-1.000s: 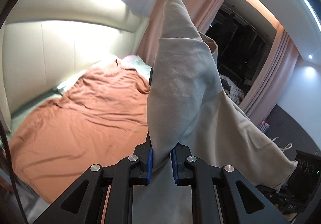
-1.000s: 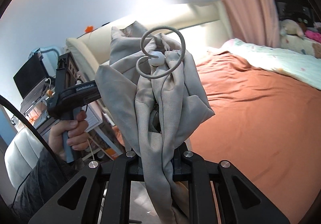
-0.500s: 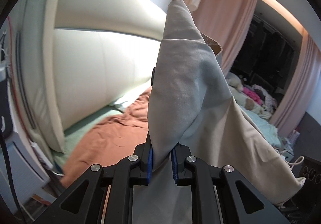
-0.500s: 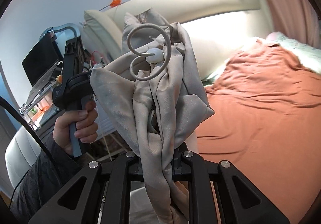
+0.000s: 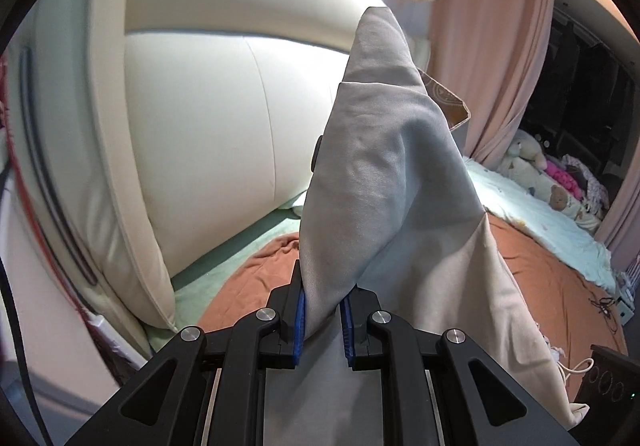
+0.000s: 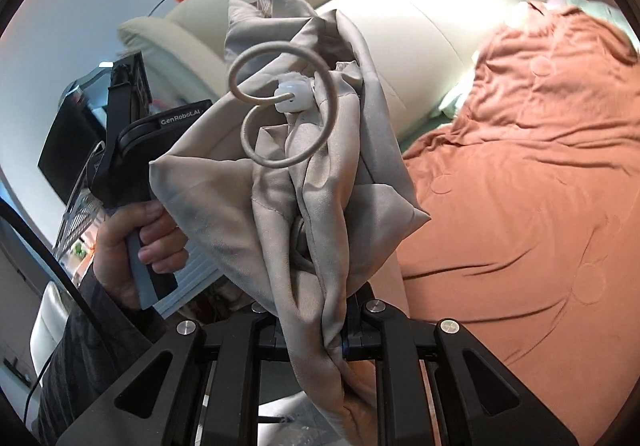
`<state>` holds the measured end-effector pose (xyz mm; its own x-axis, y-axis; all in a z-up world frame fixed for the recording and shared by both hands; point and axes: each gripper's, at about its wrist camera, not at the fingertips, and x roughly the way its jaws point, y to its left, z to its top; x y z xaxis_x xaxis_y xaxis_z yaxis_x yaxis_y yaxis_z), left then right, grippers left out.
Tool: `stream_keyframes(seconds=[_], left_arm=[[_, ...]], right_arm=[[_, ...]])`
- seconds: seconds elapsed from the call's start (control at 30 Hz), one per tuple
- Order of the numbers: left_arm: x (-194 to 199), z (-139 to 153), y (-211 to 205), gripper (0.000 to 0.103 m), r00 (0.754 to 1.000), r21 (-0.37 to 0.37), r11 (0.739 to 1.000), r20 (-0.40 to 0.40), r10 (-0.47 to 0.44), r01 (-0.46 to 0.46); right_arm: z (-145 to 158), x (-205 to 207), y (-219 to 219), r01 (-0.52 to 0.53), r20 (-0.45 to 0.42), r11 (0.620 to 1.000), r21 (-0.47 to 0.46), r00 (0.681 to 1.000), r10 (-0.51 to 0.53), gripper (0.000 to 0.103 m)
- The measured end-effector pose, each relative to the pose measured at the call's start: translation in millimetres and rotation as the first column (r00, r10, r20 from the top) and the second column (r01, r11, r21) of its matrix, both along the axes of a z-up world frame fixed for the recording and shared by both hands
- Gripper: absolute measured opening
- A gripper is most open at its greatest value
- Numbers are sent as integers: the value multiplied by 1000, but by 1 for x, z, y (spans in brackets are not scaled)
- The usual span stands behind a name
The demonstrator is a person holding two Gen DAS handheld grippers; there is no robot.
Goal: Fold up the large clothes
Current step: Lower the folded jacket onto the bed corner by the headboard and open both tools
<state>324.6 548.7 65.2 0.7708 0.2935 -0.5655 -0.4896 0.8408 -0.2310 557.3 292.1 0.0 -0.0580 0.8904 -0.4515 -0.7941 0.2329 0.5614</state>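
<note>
A large beige-grey garment (image 5: pixel 384 182) hangs in the air between both grippers. My left gripper (image 5: pixel 322 320) is shut on one corner of it, which stands up as a tall peak while the rest drapes off to the right. My right gripper (image 6: pixel 316 330) is shut on a bunched part of the same garment (image 6: pixel 304 206), where a drawstring loop with a white toggle (image 6: pixel 294 96) shows. In the right wrist view a hand (image 6: pixel 132 242) holds the other gripper's handle at the left.
An orange bedspread (image 6: pixel 528 206) covers the bed below and to the right. A padded cream headboard (image 5: pixel 208 142) rises behind it. Pink curtains (image 5: pixel 492 46), a pale blanket and soft toys (image 5: pixel 532 166) lie at the far side. A shelf with a screen (image 6: pixel 68 150) stands left.
Both grippers have swung toward the headboard end of the bed and come down, carrying the garment. The headboard now fills more of the left view. Both grips are unchanged.
</note>
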Motion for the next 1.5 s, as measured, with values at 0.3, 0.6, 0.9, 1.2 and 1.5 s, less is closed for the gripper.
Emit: stream_keyframes(seconds=[0.3,0.6,0.9,1.2,1.5], left_arm=[[78,-26,4,15,997,25,1000,-82,-6,8],[106,-78,-7,84,968,105,994,-244,63,-38],[48,-142,-3,84,946,3,998,-318,61,-63],[-5,-182,-27,84,949,-139,986,-314,41,-89],[-43,-206,-33,84,948,-222,963,-310,79,-153]], right_arm=[[-30,93,-36,54,-59,998,33,997,-52,11],[-110,194,-50,232,-150,950,-208,952,-266,19],[-153,237,-78,201,-287,938,-282,915,-283,64],[-151,196,-90,167,-331,942,-290,906,-262,72],[-152,135,-78,92,-402,950,-297,891,-212,56]])
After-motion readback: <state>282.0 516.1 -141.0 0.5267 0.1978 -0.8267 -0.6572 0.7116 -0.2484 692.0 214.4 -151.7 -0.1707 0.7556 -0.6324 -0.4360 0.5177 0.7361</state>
